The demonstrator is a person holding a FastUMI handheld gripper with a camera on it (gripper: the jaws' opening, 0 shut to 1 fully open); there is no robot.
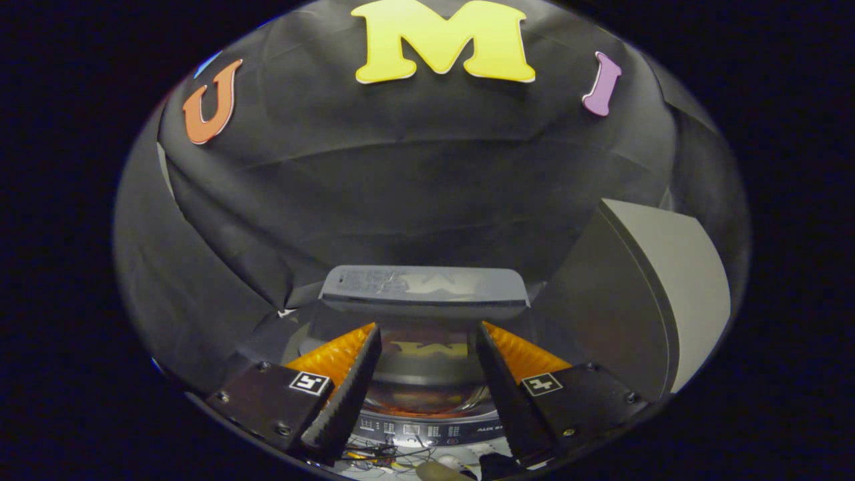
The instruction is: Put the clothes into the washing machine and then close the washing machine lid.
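The washing machine (427,427) sits low, just beyond my fingers, with its control strip nearest me. Its dark glass lid (427,364) seems to lie flat over the tub and mirrors the wall. Something reddish (421,401) shows dimly through the glass near the front edge; I cannot tell what it is. A grey rear panel (427,287) of the machine lies beyond the lid. My gripper (427,327) hangs above the lid, open, with nothing between the fingers.
A tall grey box (641,294) stands close on the right of the machine. Loose cables (381,454) and small items lie below the control strip. The black cloth wall (414,187) closes the space behind and to the left.
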